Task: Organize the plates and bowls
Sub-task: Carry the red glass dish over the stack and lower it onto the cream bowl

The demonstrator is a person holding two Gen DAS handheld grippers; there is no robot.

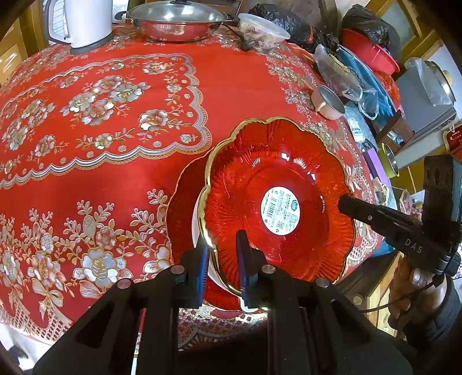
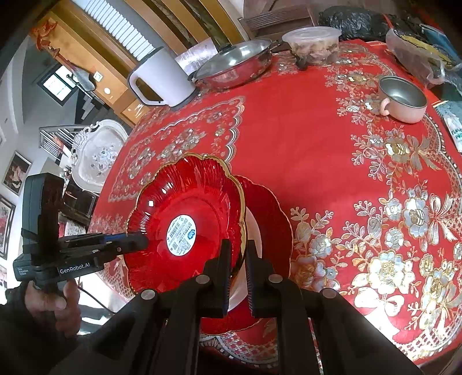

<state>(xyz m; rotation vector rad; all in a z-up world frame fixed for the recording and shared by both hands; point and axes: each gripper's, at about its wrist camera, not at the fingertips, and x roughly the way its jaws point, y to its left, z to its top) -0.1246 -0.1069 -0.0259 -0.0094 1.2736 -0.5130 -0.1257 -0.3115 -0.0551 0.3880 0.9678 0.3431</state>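
A red glass bowl (image 1: 260, 178) (image 2: 184, 196) with a scalloped gold rim and a white label in its middle hangs tilted over a red plate (image 1: 184, 202) (image 2: 271, 219) with a white centre, near the table's front edge. My left gripper (image 1: 222, 268) is shut on the bowl's near-left rim, one finger inside and one outside. In the right wrist view the left gripper (image 2: 141, 239) reaches the bowl from the left. My right gripper (image 2: 239, 274) is shut on the opposite rim, and its tip (image 1: 343, 202) touches the bowl's right edge. A hand holds each handle.
On the red flowered tablecloth (image 1: 115, 184), a white kettle (image 1: 86, 23), a lidded steel pan (image 1: 176, 20) and a plastic food tub (image 1: 262, 31) stand at the back. A pink cup (image 1: 329, 103) and several bags (image 1: 343, 72) sit at the right. A white chair (image 2: 98, 153) stands beyond the table.
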